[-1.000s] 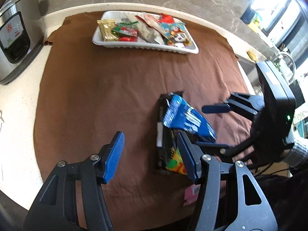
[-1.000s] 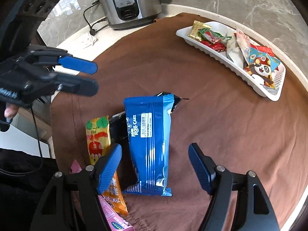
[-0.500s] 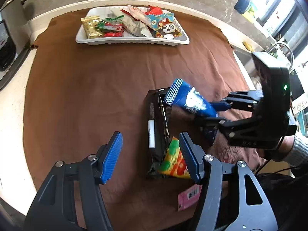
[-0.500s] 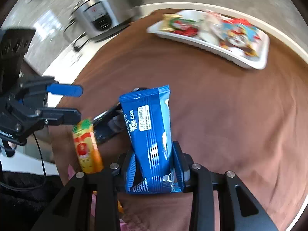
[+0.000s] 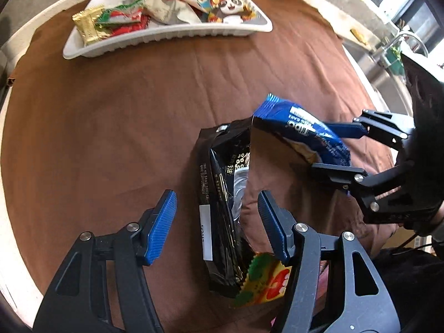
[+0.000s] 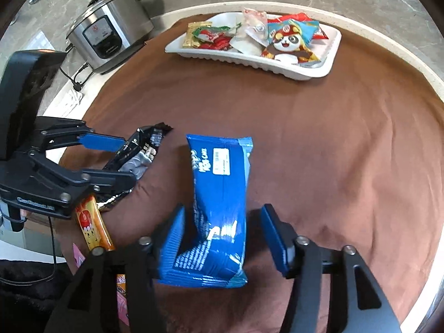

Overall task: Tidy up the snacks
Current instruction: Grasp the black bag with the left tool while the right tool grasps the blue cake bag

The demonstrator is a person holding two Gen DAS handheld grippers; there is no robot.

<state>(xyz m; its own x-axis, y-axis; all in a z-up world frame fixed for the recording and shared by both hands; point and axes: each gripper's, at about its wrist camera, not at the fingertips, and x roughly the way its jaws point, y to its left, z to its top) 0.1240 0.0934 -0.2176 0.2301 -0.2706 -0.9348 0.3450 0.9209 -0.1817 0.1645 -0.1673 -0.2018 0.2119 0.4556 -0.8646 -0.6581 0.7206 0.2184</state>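
Sorting snacks into the white tray (image 6: 330, 61) is partway done, as far as the views show. Tray sits at far side of the brown cloth (image 6: 305, 138) on the bench and already holds several pkts: gold wrapper, red/green ones, a pale pkt, a panda pkt (image 6: 288, 41). Room left in tray, esp. near the panda end.

Still loose on the cloth, well apart from the tray: blue cake pkt (image 6: 219, 194), black pkt (image 5: 222, 194), an orange/yellow snack w/ red mouth print (image 5: 263, 280), plus a pink pkt edge near the bench edge, mostly hidden. So at least four items to go, by my count.

Right gripper (image 6: 222, 236): fingers opening, blue pkt is between them w/ its far end raised off the cloth. The right pad stands clear of it; left pad looks just beside or touching, can't tell which. No firm grip that I can see.

Left gripper (image 5: 216, 216): fingers apart, straddling the black pkt lying on the cloth, pads not touching it. Nothing held. Orange snack pokes out from under the black pkt's near end.

Rice cooker (image 6: 108, 33) stands off the cloth, not part of the job.
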